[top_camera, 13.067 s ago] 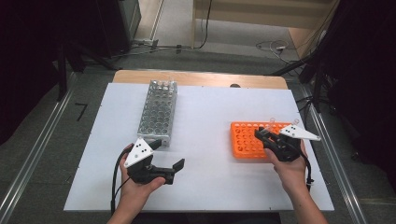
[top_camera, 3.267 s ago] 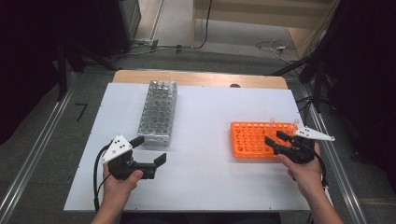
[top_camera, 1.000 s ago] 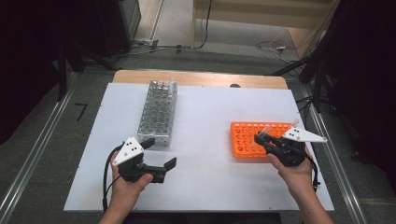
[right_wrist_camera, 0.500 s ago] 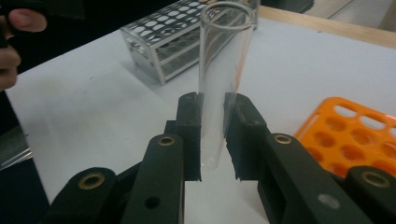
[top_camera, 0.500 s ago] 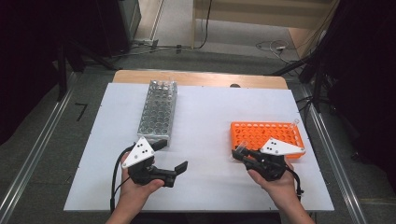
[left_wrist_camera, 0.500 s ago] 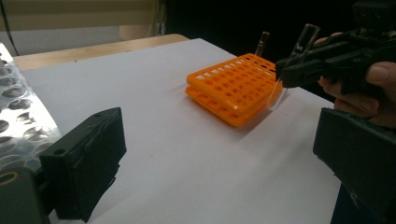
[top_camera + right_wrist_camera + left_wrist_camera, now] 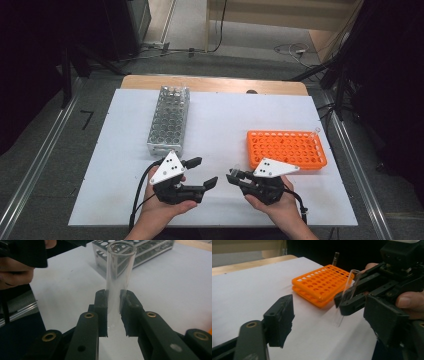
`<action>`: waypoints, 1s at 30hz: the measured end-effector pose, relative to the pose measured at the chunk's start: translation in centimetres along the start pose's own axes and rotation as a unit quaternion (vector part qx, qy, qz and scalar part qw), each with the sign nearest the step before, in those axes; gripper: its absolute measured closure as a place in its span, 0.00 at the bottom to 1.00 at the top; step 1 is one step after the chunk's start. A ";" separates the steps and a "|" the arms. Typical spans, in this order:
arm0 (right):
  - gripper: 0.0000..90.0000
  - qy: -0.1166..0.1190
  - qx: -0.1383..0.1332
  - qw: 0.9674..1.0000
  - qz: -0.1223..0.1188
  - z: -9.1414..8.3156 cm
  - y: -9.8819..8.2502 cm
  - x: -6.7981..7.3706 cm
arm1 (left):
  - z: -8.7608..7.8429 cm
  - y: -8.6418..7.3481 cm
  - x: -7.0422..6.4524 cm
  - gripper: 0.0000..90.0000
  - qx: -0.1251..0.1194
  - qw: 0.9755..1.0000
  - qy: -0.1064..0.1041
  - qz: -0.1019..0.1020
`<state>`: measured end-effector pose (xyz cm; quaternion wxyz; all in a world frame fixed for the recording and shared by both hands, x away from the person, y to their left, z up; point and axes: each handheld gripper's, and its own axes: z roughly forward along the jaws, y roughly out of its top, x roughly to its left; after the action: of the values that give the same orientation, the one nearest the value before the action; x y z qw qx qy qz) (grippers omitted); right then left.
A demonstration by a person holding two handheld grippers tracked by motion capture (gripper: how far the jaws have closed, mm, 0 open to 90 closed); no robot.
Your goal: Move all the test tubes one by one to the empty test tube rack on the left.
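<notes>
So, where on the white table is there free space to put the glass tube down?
The widest bare patch of the white table lies between the metal rack and the orange rack. The strip left of the metal rack is also bare. The front is crowded: the left gripper faces the right gripper, which holds the glass tube.

You have an orange rack with a regular grid of round holes, lying on the white desk. The other rack is silver-grey metal, patterned with rows of round openings. The test tube you hold is clear, colourless glass. Both your grippers, left and right, are black, each topped with a light grey three-cornered plate dotted with small dark spots. Brass-coloured rivets mark the black jaws.
</notes>
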<state>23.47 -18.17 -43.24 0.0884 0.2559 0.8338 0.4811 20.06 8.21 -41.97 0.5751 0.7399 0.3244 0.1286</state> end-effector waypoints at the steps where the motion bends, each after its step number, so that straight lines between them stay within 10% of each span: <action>1: 0.82 0.003 0.001 1.000 -0.003 0.2 0.0 0.2 | 0.1 0.0 -0.2 0.31 -0.001 1.000 -0.005 0.000; 11: 0.82 0.028 0.013 0.999 -0.023 1.5 0.2 2.1 | 1.4 -0.1 -1.5 0.51 0.005 0.999 -0.036 0.014; 30: 0.82 0.050 0.016 0.998 -0.032 1.5 0.5 3.1 | 1.7 -0.3 -2.1 0.82 0.003 0.999 -0.033 0.033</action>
<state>21.61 -15.27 -43.30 0.0578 0.2066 0.8524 0.4768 19.30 5.59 -42.35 0.5786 0.7560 0.2811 0.1214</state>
